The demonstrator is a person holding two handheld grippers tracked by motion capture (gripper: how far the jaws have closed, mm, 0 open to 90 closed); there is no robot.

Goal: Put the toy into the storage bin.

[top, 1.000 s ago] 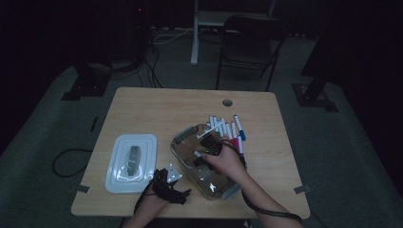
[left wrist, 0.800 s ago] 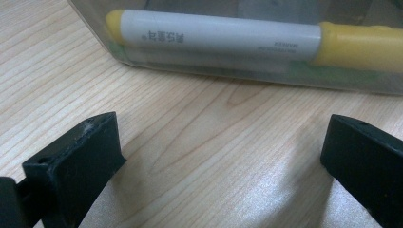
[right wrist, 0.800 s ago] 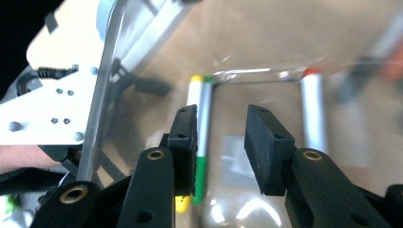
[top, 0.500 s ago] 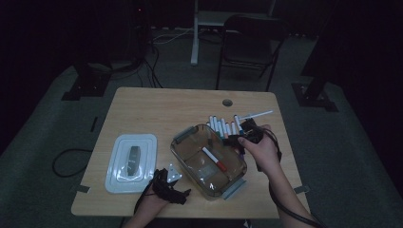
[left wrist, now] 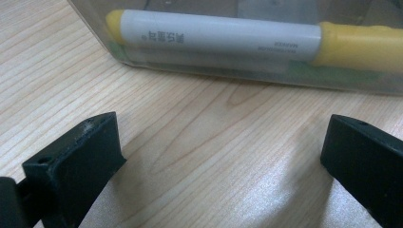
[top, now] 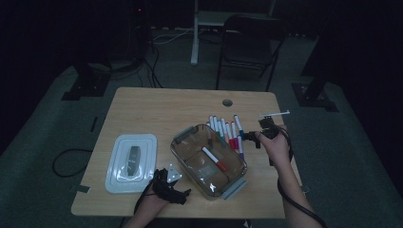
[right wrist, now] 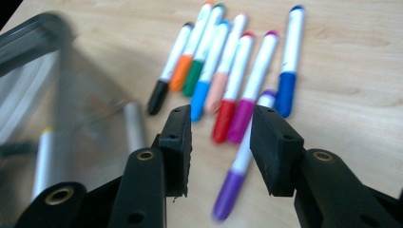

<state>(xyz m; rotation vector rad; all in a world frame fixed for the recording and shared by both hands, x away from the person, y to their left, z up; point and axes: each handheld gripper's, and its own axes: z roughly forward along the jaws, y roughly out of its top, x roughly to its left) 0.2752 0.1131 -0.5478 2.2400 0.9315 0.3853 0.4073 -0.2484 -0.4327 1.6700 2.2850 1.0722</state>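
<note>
Purple-capped marker (right wrist: 240, 166) is laid lengthwise between the right tongs (right wrist: 221, 142), just opened, unclamped; left tongs (left wrist: 214, 156) are held apart.

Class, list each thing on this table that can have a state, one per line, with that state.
Clear container: open, lid off, markers inside.
Lid: lying flat on the table, left of the container.
Red-capped marker: capped, lying in the container.
Purple marker: capped, on the table.
Left claw: open, empty, beside the container.
Right claw: open, jaws just opening, above the purple marker.
</note>
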